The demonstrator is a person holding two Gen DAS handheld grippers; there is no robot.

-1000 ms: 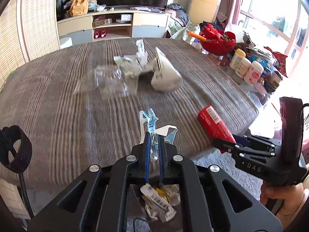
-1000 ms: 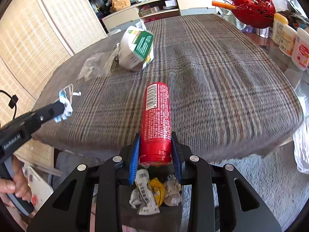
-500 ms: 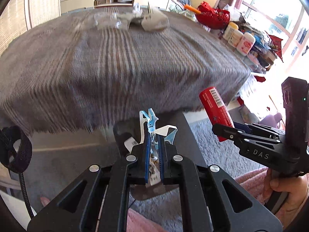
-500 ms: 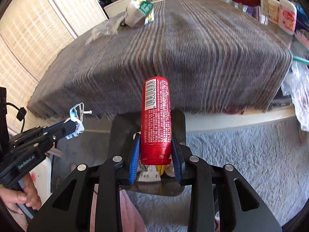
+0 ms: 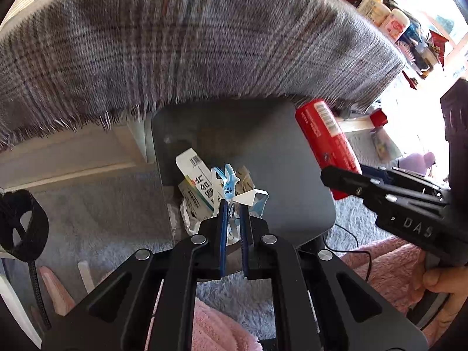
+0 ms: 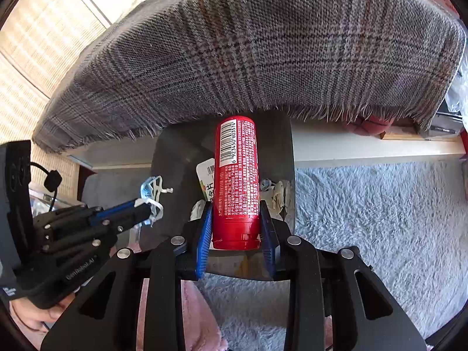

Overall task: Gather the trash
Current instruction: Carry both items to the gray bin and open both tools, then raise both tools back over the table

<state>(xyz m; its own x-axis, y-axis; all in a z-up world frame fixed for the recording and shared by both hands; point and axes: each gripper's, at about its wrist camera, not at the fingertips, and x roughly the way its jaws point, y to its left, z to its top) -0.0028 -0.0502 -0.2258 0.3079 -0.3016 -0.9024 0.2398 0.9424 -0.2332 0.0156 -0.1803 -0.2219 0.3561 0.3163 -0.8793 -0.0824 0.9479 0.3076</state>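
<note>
My left gripper [image 5: 233, 204] pinches a blue-white plastic scrap [image 5: 231, 182] at frame centre; my right gripper [image 6: 235, 219] clamps a red can [image 6: 236, 181], both above the grey bin [image 5: 292, 152] below the tablecloth [image 6: 263, 44].

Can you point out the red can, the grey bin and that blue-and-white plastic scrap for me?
red can [image 6: 236, 181]: right wrist view, middle of its printed side.
grey bin [image 5: 280, 152]: left wrist view, bare inner wall.
blue-and-white plastic scrap [image 5: 229, 182]: left wrist view, its blue upper part above the fingers.
</note>
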